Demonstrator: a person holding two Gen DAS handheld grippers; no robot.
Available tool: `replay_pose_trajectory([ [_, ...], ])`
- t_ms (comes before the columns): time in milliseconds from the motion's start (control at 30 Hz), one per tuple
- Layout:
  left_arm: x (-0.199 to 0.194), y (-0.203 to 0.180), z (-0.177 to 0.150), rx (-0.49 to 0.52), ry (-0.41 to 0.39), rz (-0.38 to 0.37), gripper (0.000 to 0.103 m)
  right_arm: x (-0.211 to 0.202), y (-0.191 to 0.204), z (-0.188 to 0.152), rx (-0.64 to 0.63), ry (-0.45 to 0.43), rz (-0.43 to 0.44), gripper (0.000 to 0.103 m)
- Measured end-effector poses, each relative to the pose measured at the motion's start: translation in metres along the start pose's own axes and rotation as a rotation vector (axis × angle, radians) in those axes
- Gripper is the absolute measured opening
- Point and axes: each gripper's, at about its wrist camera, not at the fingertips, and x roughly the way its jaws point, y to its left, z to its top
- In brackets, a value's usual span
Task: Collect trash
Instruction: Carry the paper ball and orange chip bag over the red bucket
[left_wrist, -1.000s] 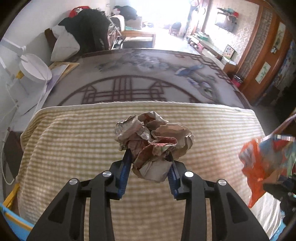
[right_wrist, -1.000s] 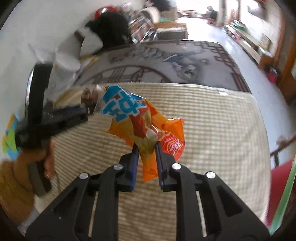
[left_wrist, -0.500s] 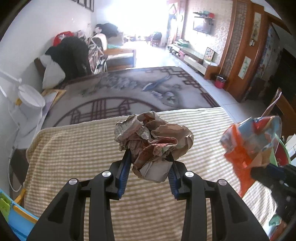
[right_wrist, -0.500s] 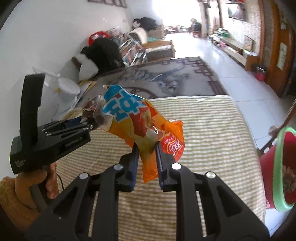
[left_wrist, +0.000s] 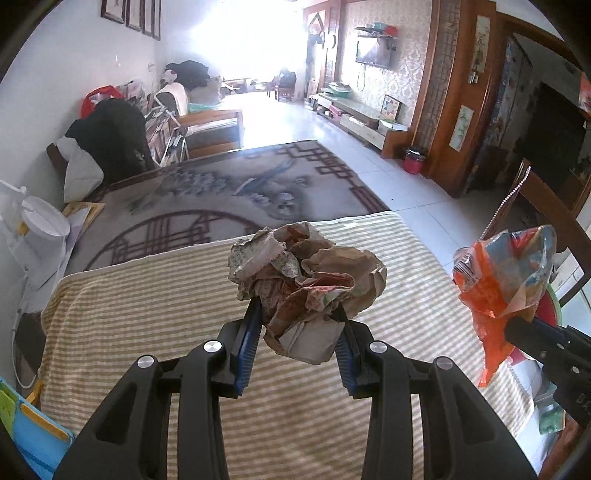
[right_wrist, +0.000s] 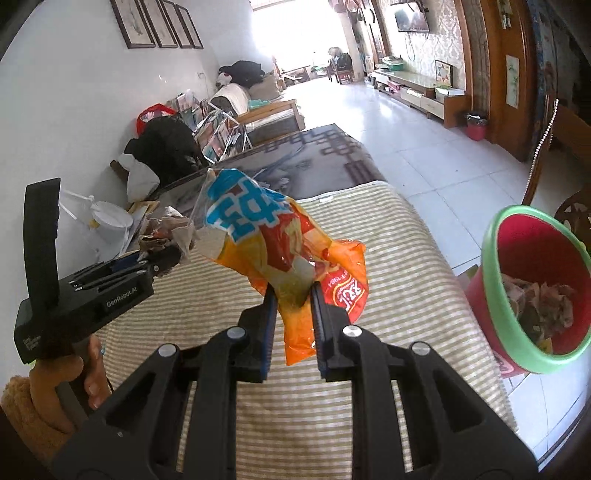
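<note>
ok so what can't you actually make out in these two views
- Red bin: right wrist view, lower body cut off by the cloth's edge; contents only partly visible past its rim.
- Snack bag: its print faces partly away, so the text is unreadable.
- Crumpled paper: left wrist view, its underside is hidden between the jaws.

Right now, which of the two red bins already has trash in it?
The green-rimmed red bin beside the striped table, close right of the right gripper: crumpled paper lies inside. The small red bin stands far off by the wall, contents unreadable.
</note>
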Motion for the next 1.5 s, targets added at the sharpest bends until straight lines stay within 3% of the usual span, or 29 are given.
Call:
replay_pose_trajectory([
  [767,-0.018,-0.098,-0.016,-0.073,0.014,0.111,0.035,-0.021,-0.097,0.022,-0.028,0.027,0.169,0.019],
  [1300,-0.014,-0.134,-0.005,-0.037,0.026,0.112,0.035,-0.031,-0.125,0.025,0.014,0.005,0.184,0.018],
  [1500,-0.011,-0.141,-0.003,-0.028,0.033,0.098,0.035,-0.031,-0.128,0.024,0.003,0.018,0.173,0.012],
])
